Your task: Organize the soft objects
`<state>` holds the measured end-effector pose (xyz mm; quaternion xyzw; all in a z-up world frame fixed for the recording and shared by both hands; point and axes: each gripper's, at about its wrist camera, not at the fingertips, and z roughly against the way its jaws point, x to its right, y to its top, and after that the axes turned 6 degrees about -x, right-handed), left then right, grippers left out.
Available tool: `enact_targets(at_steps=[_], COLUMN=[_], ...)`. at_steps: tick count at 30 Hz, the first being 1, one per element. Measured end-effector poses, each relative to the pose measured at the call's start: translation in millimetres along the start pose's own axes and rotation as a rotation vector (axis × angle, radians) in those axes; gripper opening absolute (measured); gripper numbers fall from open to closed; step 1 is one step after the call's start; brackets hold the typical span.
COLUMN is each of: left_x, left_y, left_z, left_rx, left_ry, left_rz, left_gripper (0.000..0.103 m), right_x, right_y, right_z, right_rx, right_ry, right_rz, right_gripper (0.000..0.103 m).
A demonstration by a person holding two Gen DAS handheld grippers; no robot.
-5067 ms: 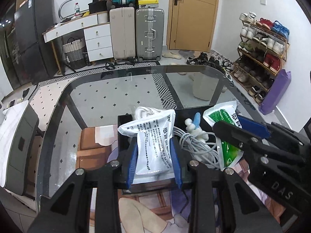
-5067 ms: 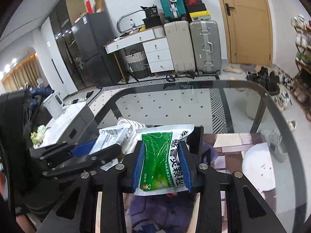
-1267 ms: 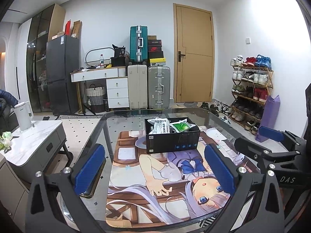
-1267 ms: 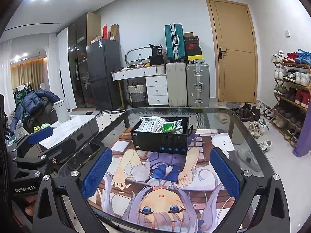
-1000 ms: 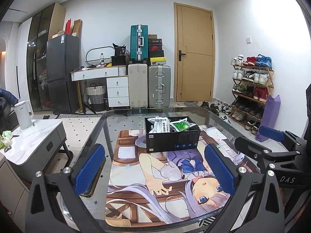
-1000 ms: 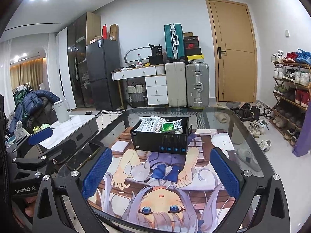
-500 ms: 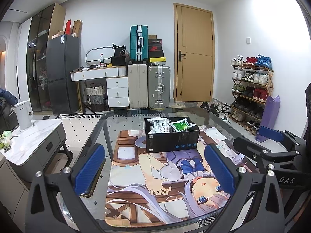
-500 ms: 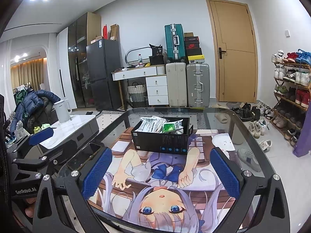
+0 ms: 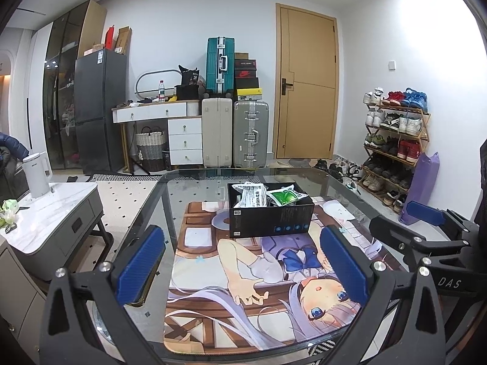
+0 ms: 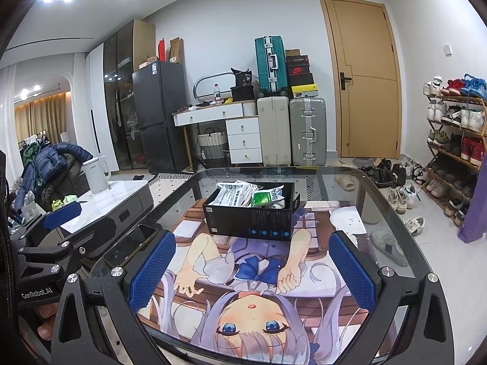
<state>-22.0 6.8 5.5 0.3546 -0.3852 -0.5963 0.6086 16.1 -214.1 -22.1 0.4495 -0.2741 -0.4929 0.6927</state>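
A glass table (image 9: pixel 194 188) carries an anime-print mat (image 9: pixel 243 304), and on the mat's far end sits a black box (image 9: pixel 271 219). Inside it lie a white sachet (image 9: pixel 251 196) and a green sachet (image 9: pixel 284 196), side by side. Left gripper (image 9: pixel 243 266) and right gripper (image 10: pixel 251 270) hover well short of the box, both spread wide and empty.
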Motion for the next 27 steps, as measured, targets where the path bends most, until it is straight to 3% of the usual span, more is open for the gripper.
enact_targets(at_steps=[27], left_x=[2.9], left_y=[-2.4], left_z=[-5.2], left_rx=[-0.024], left_ry=[0.032], left_rz=[0.012], left_gripper=[0.103], right_x=[-1.7], right_y=[-0.2], right_z=[-0.7], right_rx=[-0.008], right_ry=[0.005], right_rz=[0.002], right_gripper=[0.102])
